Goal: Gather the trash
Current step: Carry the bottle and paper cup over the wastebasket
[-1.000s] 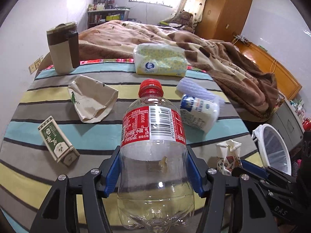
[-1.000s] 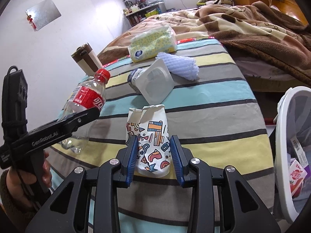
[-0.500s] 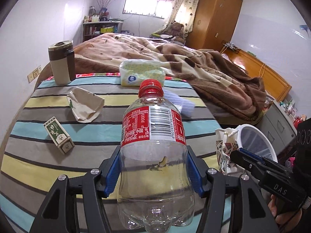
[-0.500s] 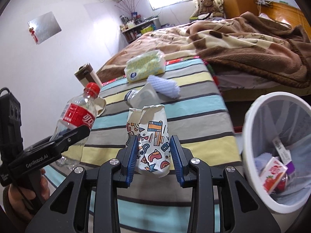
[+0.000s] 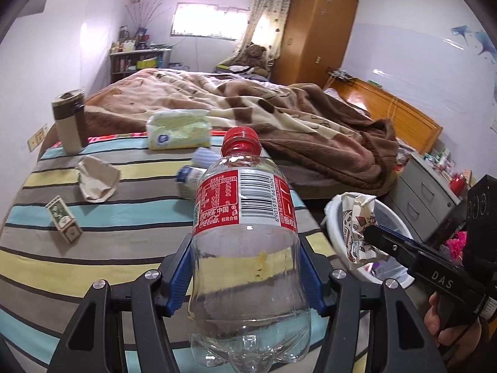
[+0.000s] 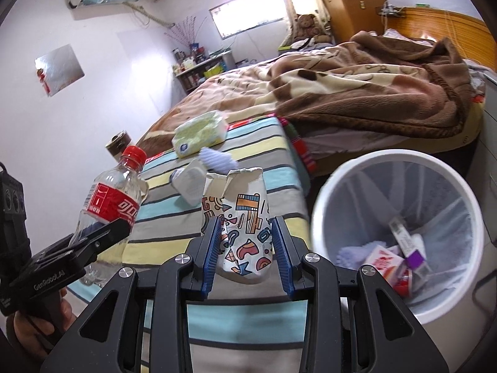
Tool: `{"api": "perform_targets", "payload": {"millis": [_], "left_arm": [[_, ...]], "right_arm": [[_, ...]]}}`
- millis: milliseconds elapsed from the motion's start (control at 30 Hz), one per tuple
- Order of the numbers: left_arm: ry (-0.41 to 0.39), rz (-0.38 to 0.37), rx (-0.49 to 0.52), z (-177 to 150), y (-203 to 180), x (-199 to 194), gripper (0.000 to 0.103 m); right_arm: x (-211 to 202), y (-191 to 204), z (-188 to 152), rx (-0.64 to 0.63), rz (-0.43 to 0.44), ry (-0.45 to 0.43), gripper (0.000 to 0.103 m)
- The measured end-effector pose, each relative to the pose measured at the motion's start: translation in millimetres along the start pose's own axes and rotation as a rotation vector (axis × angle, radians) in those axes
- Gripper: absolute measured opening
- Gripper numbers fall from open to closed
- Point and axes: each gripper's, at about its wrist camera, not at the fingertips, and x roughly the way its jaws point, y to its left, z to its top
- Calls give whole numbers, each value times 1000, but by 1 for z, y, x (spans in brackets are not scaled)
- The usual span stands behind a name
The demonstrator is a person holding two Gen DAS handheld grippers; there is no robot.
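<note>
Bedroom, striped sheet (image 5: pixel 93 217) on bed end, brown blanket (image 5: pixel 295 115) further back. Left tongs (image 5: pixel 245 275) clamped on clear bottle (image 5: pixel 248 242), red cap up, blue pads pressing both sides. Right tongs (image 6: pixel 247 248) clamped on crushed patterned cup (image 6: pixel 245 217), rim up. White bin (image 6: pixel 400 227) just right of right tongs, trash already lying inside; in left view the cup is above the bin's near rim. Left of left tongs on the sheet: small green carton (image 5: pixel 63 219), then crumpled beige paper (image 5: pixel 98 178). Past the bottle: white tub (image 6: pixel 189 183) on its side, lilac cloth (image 6: pixel 217 160). Further: tissue pack (image 5: pixel 180 129), brown-and-cream tumbler (image 5: pixel 70 121) upright at far left.
</note>
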Motion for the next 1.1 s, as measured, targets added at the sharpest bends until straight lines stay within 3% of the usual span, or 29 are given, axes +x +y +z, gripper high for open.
{"api": "perform_targets", "payload": {"millis": [633,1100], "left_arm": [[-10,-114,124,-5,-110,16,62],[21,-177,210,-13,-179,51,62]], "right_arm": [[-45,-73,0,93,-119,-88,35],[-49,-117,1,117,-206,-79,35]]}}
